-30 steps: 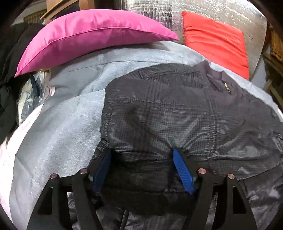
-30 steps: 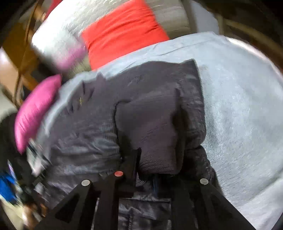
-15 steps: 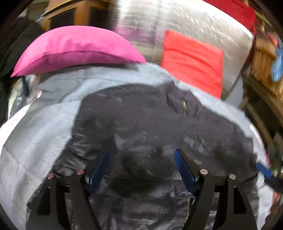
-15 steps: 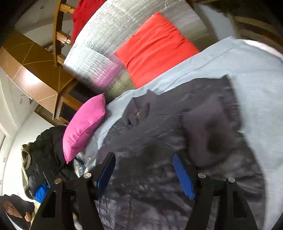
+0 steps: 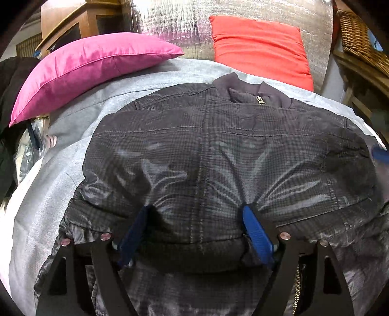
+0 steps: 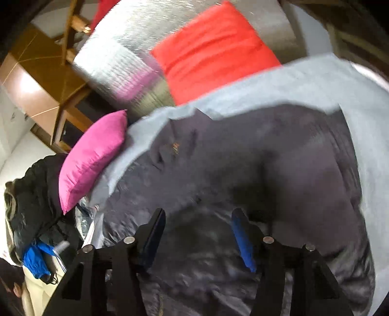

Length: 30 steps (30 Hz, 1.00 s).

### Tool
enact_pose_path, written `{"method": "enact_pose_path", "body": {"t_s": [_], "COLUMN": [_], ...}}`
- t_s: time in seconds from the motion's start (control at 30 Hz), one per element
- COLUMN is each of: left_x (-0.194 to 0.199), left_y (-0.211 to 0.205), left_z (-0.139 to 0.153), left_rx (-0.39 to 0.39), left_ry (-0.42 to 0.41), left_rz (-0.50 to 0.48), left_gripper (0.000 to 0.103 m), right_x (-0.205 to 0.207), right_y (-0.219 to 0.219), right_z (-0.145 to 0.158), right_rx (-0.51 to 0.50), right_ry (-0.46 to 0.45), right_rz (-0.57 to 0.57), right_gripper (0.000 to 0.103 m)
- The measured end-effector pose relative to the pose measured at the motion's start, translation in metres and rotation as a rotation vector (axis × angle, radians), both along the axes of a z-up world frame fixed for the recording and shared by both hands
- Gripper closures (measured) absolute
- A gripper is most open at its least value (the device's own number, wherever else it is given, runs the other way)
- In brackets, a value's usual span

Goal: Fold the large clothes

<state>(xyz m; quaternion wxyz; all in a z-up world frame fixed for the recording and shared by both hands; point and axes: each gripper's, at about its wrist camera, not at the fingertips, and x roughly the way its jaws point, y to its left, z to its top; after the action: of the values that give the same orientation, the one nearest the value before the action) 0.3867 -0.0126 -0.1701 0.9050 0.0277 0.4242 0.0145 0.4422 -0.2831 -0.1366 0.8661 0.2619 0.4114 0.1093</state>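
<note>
Left wrist view: the dark checked jacket [image 5: 218, 158] lies spread flat on the grey sheet [image 5: 48, 194] of a bed, filling the middle of the picture, its collar and zip pull toward 12 o'clock. The left tool [image 5: 197, 218] stands wide, its blue pads [image 5: 255, 233] pressed down into the padded hem at 6 o'clock so that cloth bulges between them; the fingers have not closed on any fold. A pink pillow [image 5: 92, 63] sits at 10 o'clock with one corner resting on the sheet, and a red pillow [image 5: 260, 46] leans at 1 o'clock against a silver quilted backing [image 5: 175, 21]. A wicker basket [image 5: 359, 43] shows at 2 o'clock. At 3 o'clock a blurred blue patch lies at the jacket's edge; what it is cannot be told.

Right wrist view: this picture is smeared by motion. The right tool [image 6: 198, 218] is also wide, its pads [image 6: 240, 240] over the jacket [image 6: 267, 170] near 6 o'clock, gripping nothing; whether they touch the cloth cannot be told. The jacket runs from the centre toward 3 o'clock on the sheet [image 6: 364, 109]. The pink pillow [image 6: 94, 158] is at 9 o'clock, the red pillow [image 6: 214, 48] at 12 o'clock, and a heap of dark clothes [image 6: 29, 194] at 8 o'clock.
</note>
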Motion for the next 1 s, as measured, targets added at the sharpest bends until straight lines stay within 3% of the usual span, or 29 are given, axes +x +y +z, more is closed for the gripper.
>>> {"method": "enact_pose_path", "body": {"t_s": [0.13,0.23,0.37,0.53,0.67,0.8,0.87,1.0], "left_x": [-0.003,0.000,0.002,-0.023,-0.036,-0.042,-0.042,-0.032], "left_y": [0.000,0.000,0.007,0.049,0.080,0.094,0.091,0.087], "left_z": [-0.001,-0.004,0.000,0.033,0.036,0.018,0.008,-0.003], "left_rx": [0.006,0.013,-0.020,-0.205,-0.309,-0.550,-0.651,-0.668], "left_ry": [-0.001,0.001,0.010,-0.041,-0.018,0.091,0.134,0.153], "left_rz": [0.000,-0.001,-0.006,0.052,0.106,0.146,0.171,0.238], "left_gripper": [0.019,0.017,0.016,0.016,0.016,0.016,0.016,0.016], "right_x": [0.033,0.057,0.041,-0.015,-0.060,-0.086,-0.089,-0.078], "right_y": [0.000,-0.013,-0.018,-0.017,-0.029,-0.053,-0.048,-0.033], "right_z": [0.000,-0.040,-0.029,0.004,-0.002,-0.041,-0.053,-0.064], "right_rx": [-0.036,0.027,0.040,0.092,0.129,0.384,0.462,0.497], "right_ry": [0.023,0.175,0.131,0.022,0.033,0.126,0.150,0.170], "right_rz": [-0.011,-0.015,-0.030,0.036,0.025,-0.061,-0.065,-0.089], "right_gripper": [0.034,0.031,0.031,0.030,0.030,0.030,0.030,0.030]}}
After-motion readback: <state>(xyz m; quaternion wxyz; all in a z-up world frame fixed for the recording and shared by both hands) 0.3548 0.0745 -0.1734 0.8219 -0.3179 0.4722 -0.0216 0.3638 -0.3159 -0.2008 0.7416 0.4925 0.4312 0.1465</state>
